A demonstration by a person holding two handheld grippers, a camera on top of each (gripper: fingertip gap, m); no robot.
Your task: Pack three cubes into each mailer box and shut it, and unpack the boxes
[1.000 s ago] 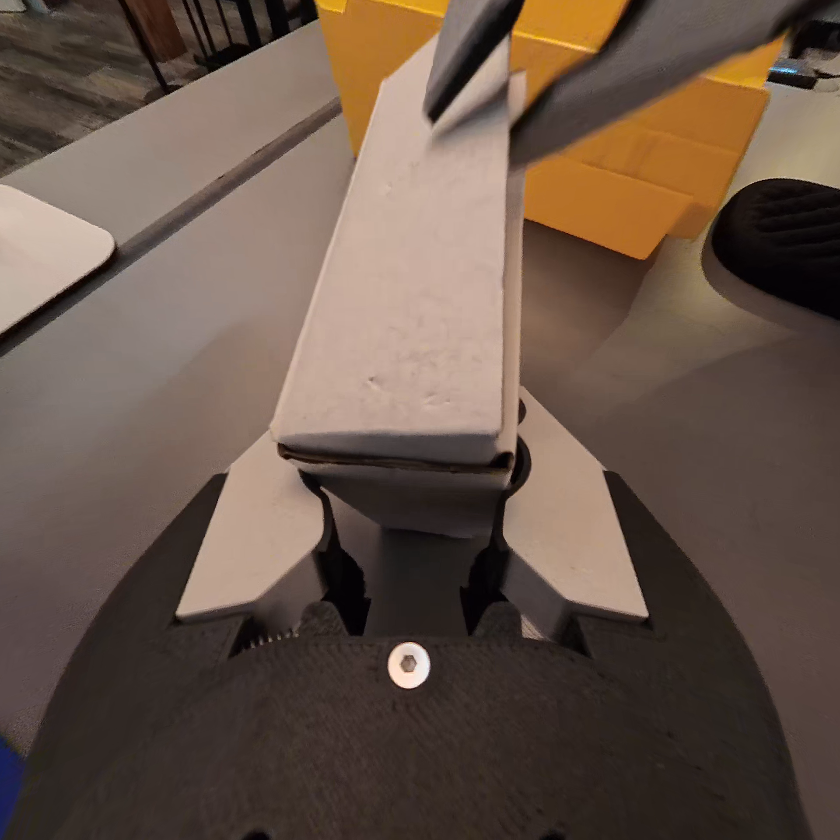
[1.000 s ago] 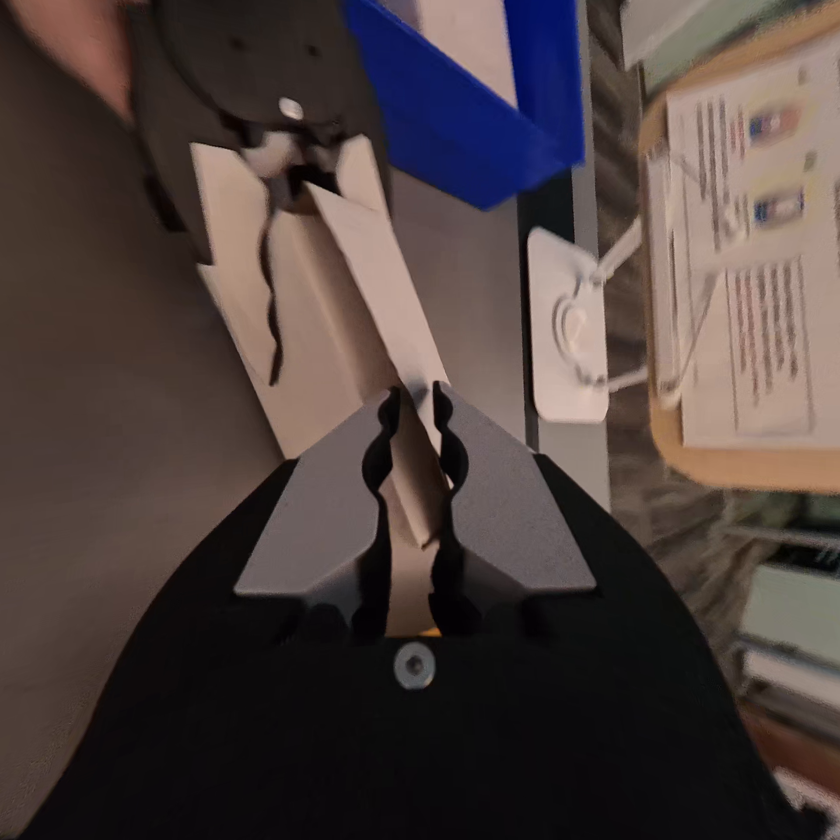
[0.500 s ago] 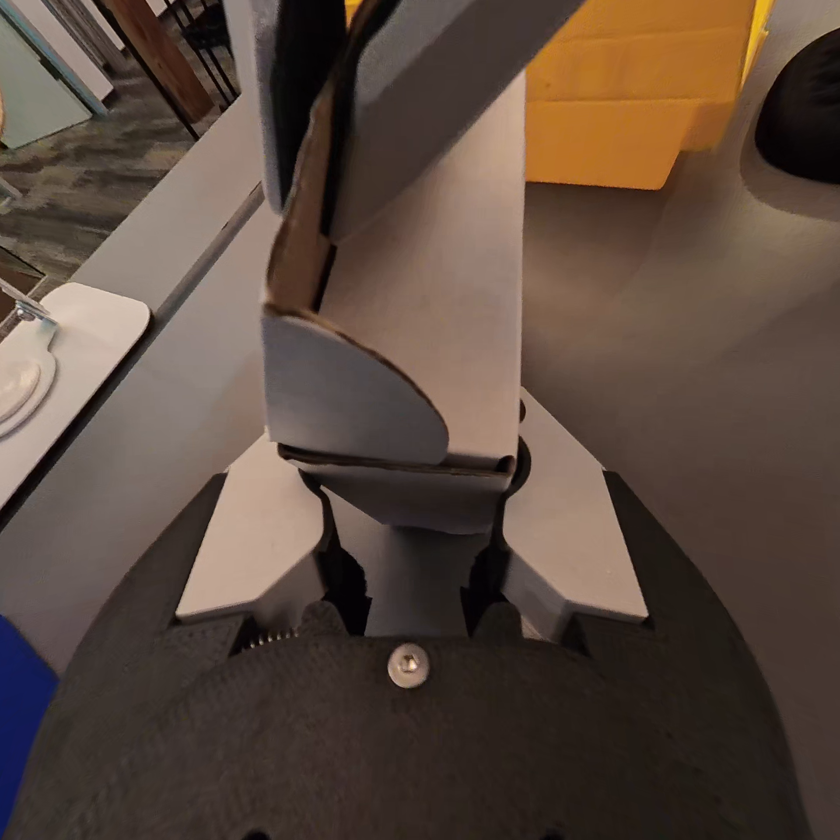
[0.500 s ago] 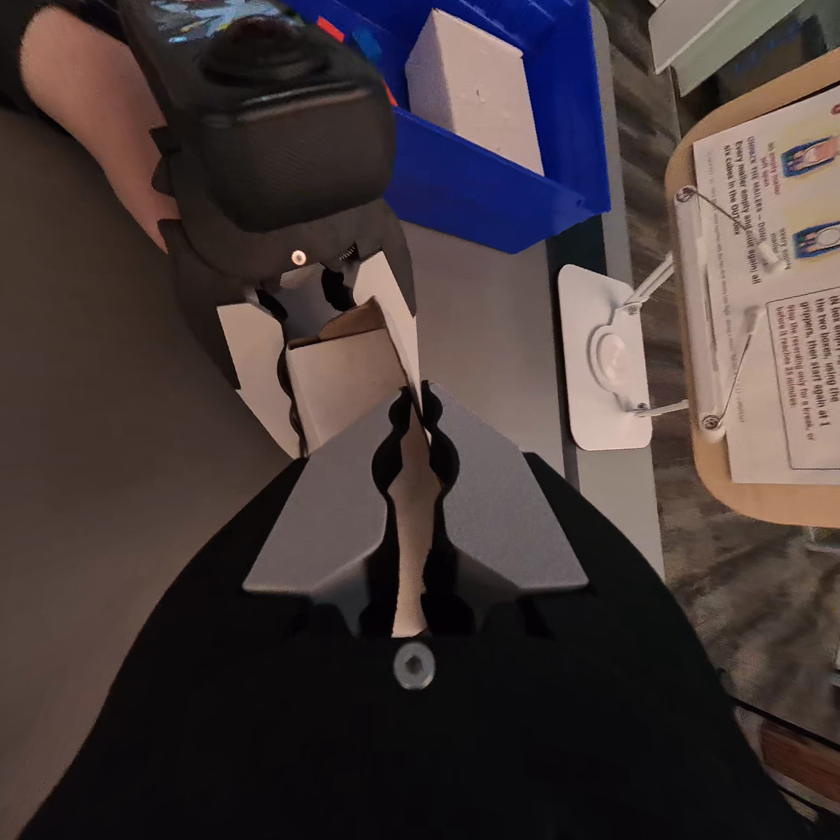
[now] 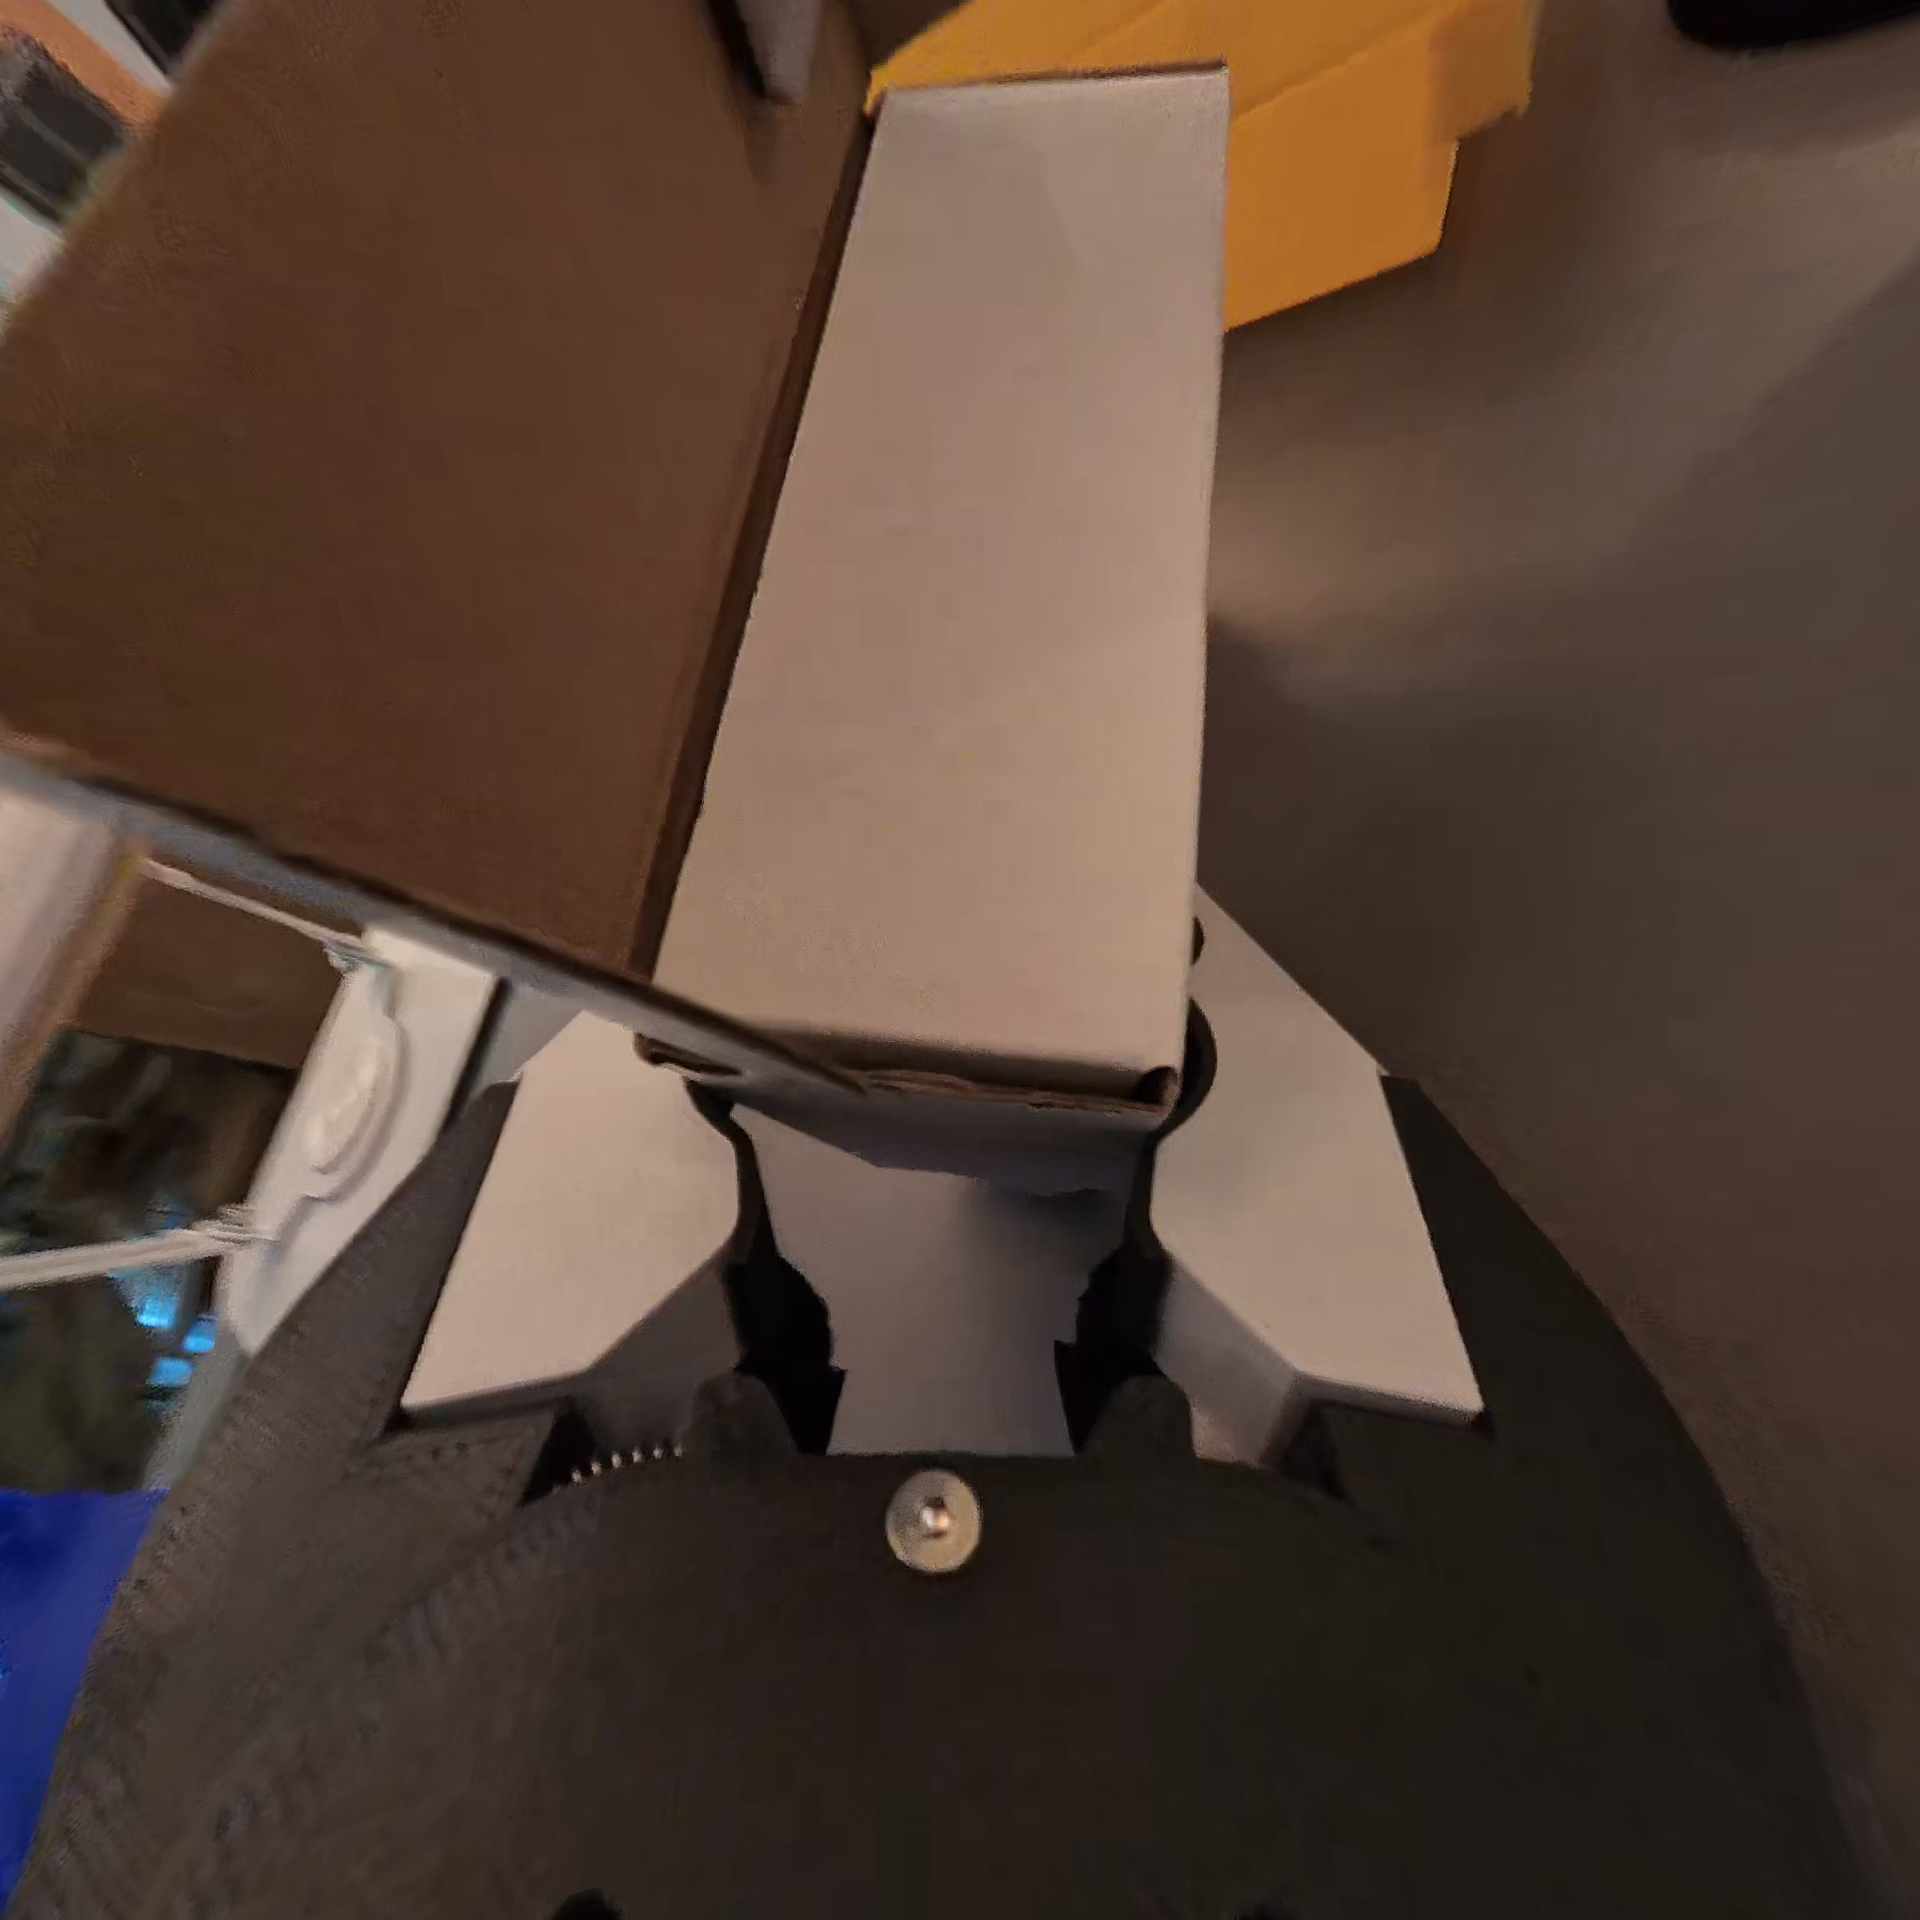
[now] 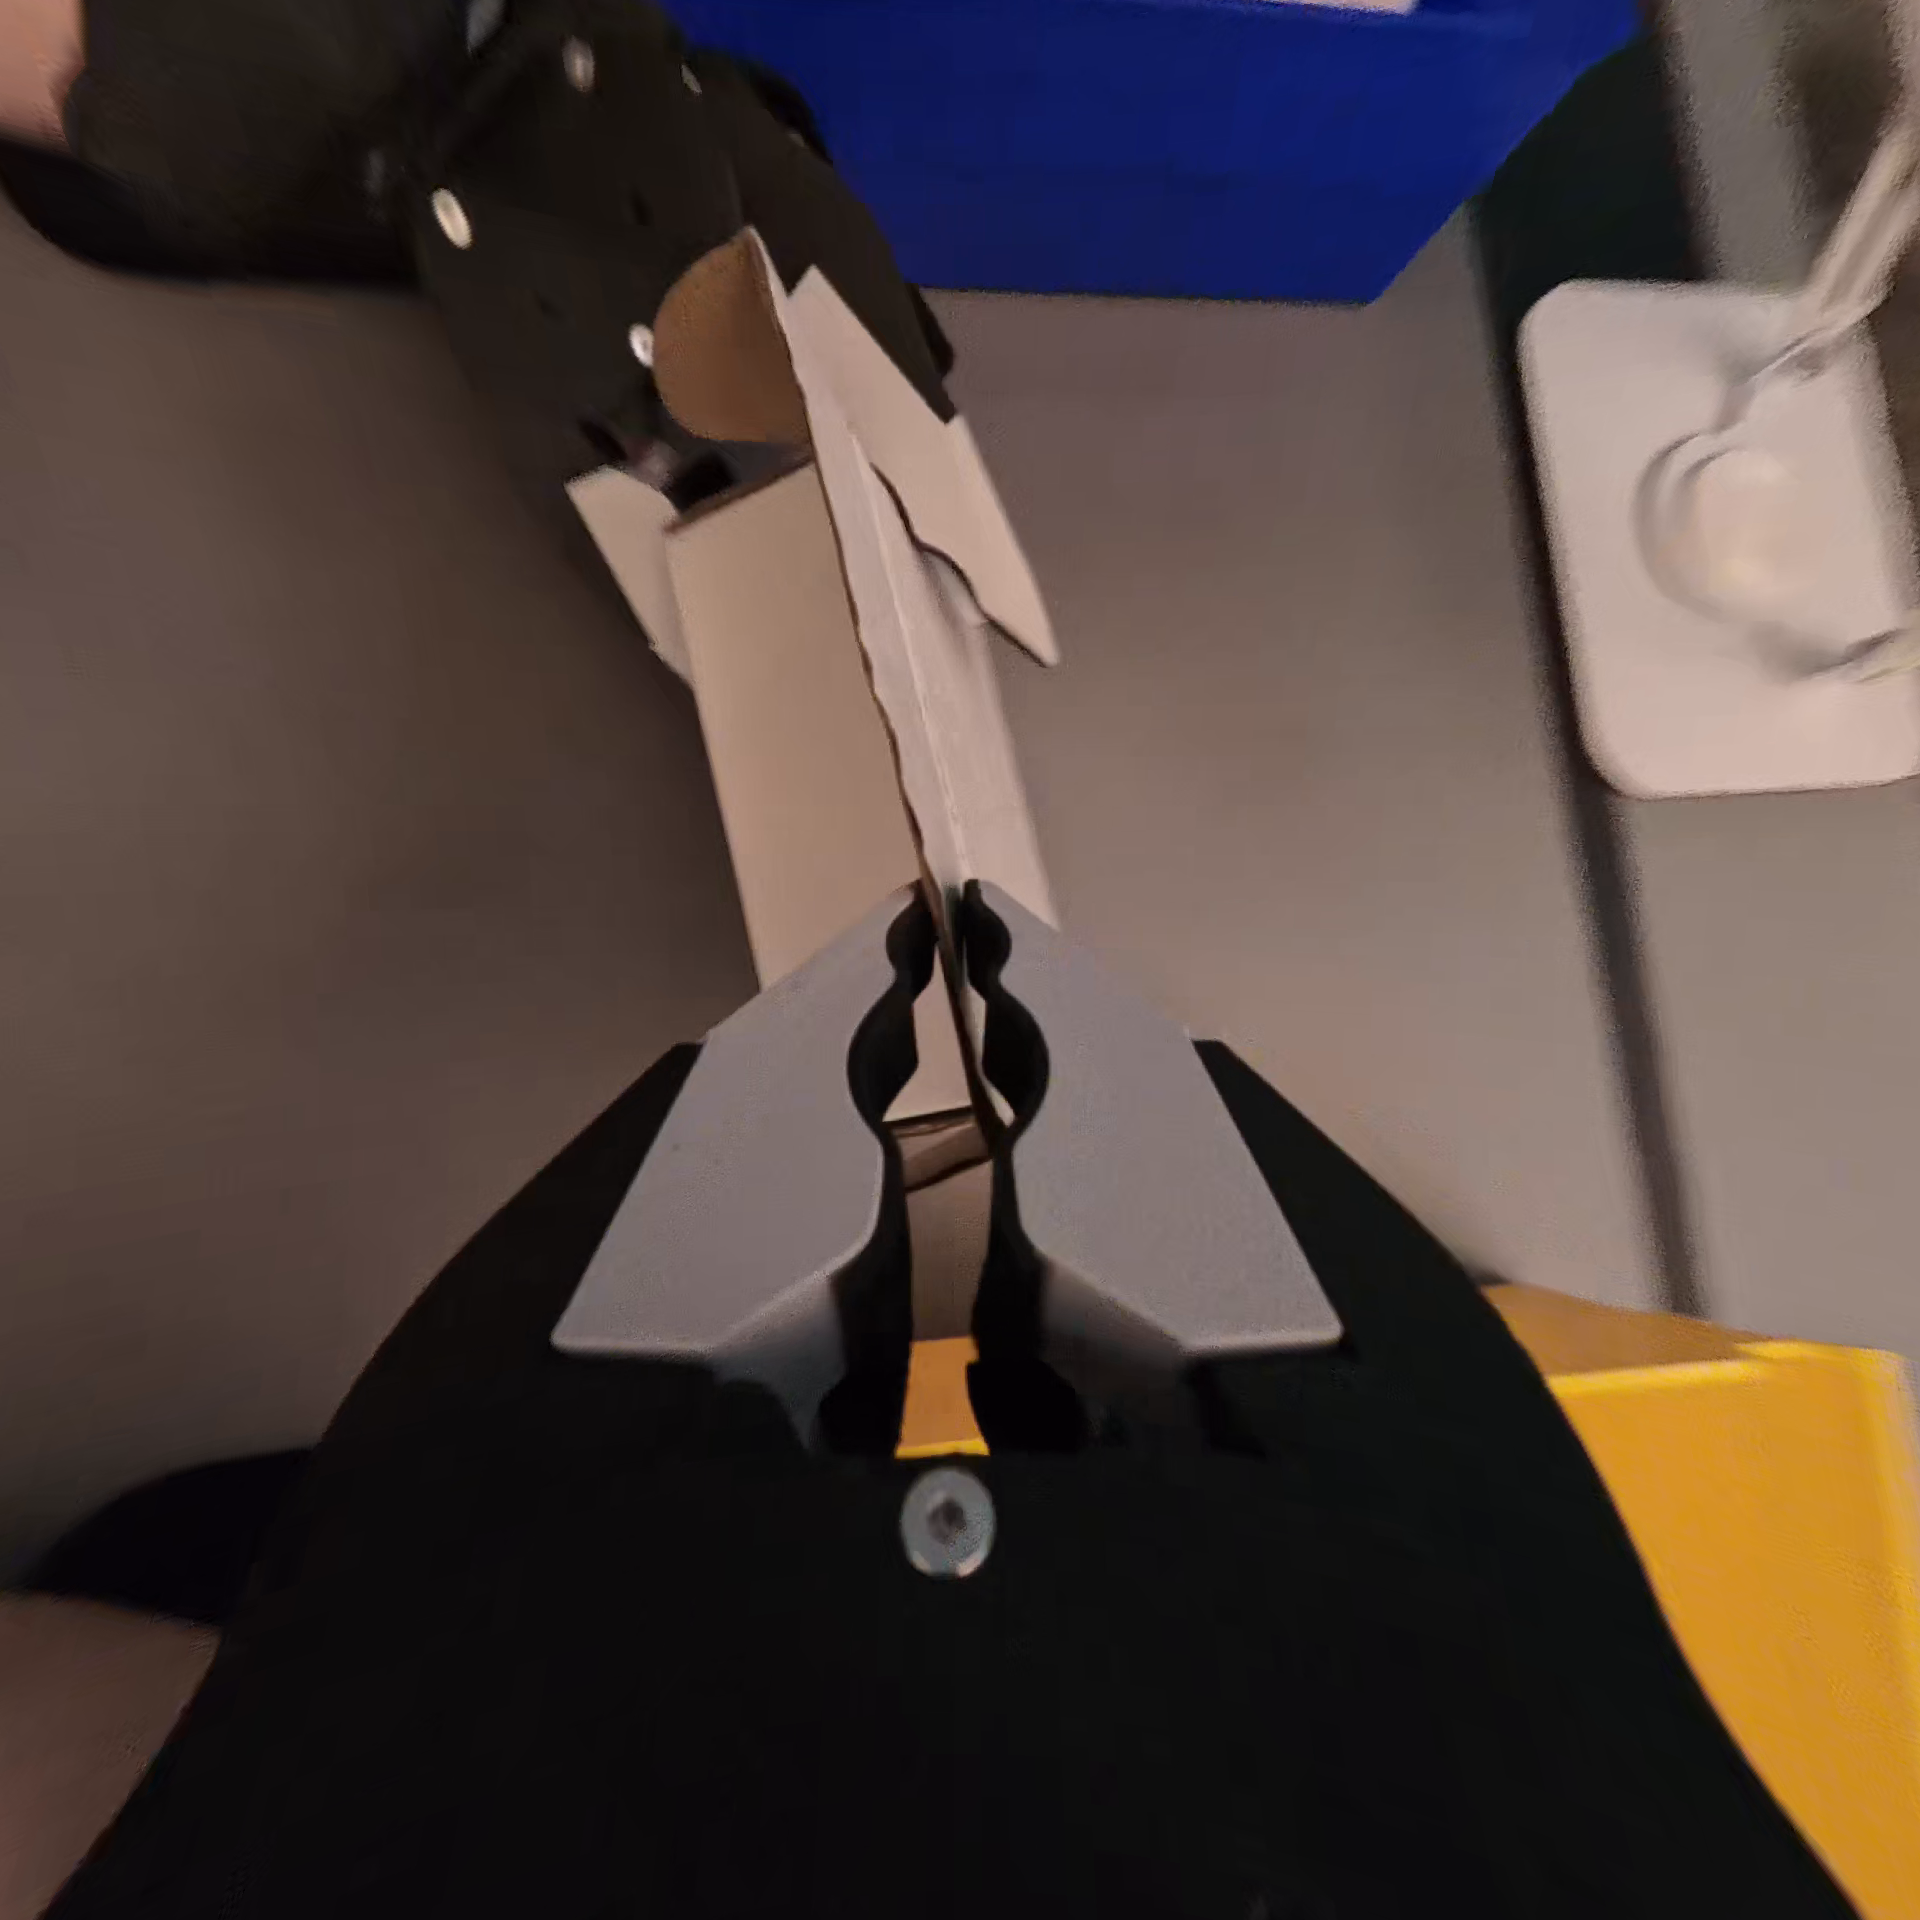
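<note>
Lid (image 5: 395, 468) swung fully open since before, brown inside showing. Left hand-held gripper (image 5: 935, 1101) clamps the white mailer box (image 5: 977, 623) end above the counter (image 5: 1558, 727); right hand-held gripper (image 6: 951, 904) pinches the lid edge.

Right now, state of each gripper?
Left gripper: shut on the white mailer box, gripping its near end.
Right gripper: shut on the box's lid flap, lid swung open.

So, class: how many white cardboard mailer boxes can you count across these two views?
1. The white cardboard mailer box sits clamped in the left tongs, while the right tongs pinch its opened lid. Others may be hidden in the blue plastic bin.
</note>
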